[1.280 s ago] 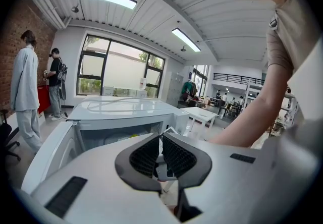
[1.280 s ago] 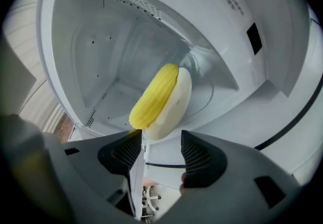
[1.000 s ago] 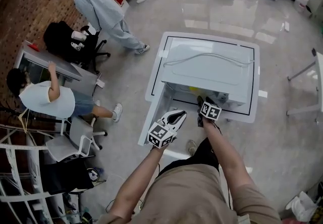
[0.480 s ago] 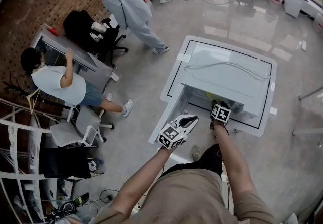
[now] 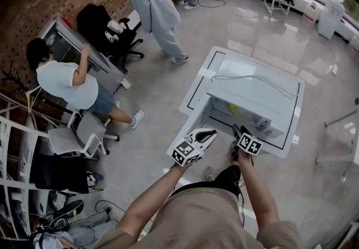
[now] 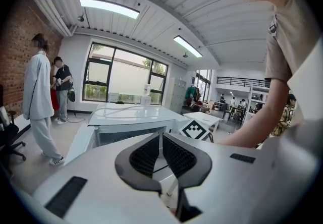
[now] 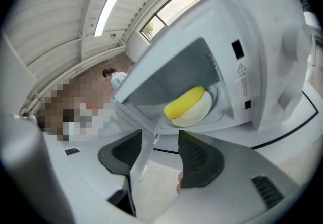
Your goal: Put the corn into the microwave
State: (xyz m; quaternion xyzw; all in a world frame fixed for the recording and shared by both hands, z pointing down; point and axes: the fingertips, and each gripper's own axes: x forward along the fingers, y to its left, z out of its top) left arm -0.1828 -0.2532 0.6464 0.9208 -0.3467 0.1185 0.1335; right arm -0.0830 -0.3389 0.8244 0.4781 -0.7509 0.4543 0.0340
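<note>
The yellow corn (image 7: 185, 102) lies on a white plate (image 7: 198, 112) inside the white microwave (image 7: 262, 51), whose door (image 7: 136, 117) stands open. From the head view the corn (image 5: 236, 110) shows as a yellow spot in the cavity of the microwave (image 5: 258, 93). My right gripper (image 7: 159, 155) is open just in front of the opening, and the door's lower edge runs between its jaws. In the head view the right gripper (image 5: 236, 130) sits at the table's near edge. My left gripper (image 5: 205, 134) hovers beside it, shut and empty; its fingers (image 6: 151, 155) point at the microwave (image 6: 133, 116).
The microwave stands on a low white table (image 5: 197, 90) with a black border line; a grey cable (image 5: 252, 78) lies across its top. A desk (image 5: 84, 51), office chairs (image 5: 84, 135) and three people (image 5: 154, 9) are at the left. A polished floor surrounds the table.
My right gripper has drawn back from the microwave opening toward the table's near edge. The head view has shifted, and the corn now shows inside the cavity. The left gripper stays shut.
</note>
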